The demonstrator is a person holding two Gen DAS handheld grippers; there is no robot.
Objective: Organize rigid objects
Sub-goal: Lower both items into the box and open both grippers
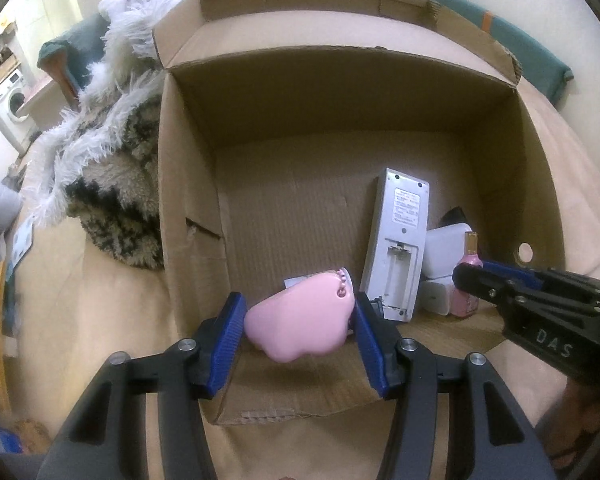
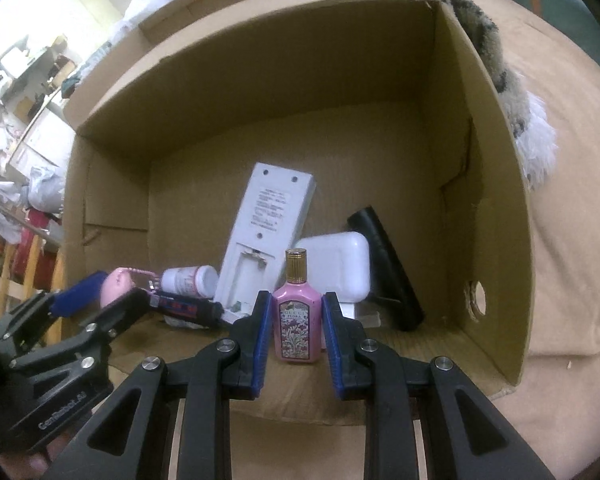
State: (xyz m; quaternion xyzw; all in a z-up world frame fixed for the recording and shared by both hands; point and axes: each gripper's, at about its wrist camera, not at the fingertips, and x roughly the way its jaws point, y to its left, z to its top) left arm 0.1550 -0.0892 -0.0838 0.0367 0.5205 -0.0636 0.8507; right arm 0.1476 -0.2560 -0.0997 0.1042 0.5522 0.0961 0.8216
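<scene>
Holding two things at once over the cardboard box (image 1: 188,168) right now, both hands tipped down into it. My left gripper (image 1: 300,332) is clamped on the pink case (image 1: 300,326), which sits crosswise between the pads with its bead chain toward the right pad. My right gripper (image 2: 296,326) is squeezed tight on the pink perfume bottle (image 2: 297,320), standing upright, long axis pointing up with the gold cap on top, base near the box floor. What matters for the drop: the grey remote (image 2: 266,236) leans right behind the bottle, with the white case (image 2: 336,268) and a black thing (image 2: 384,268) beside it, so the free floor is on the left hand's side. I reckon the bottle can go down about where it is, and the pink case should land clear of the pill bottle (image 2: 190,280).
</scene>
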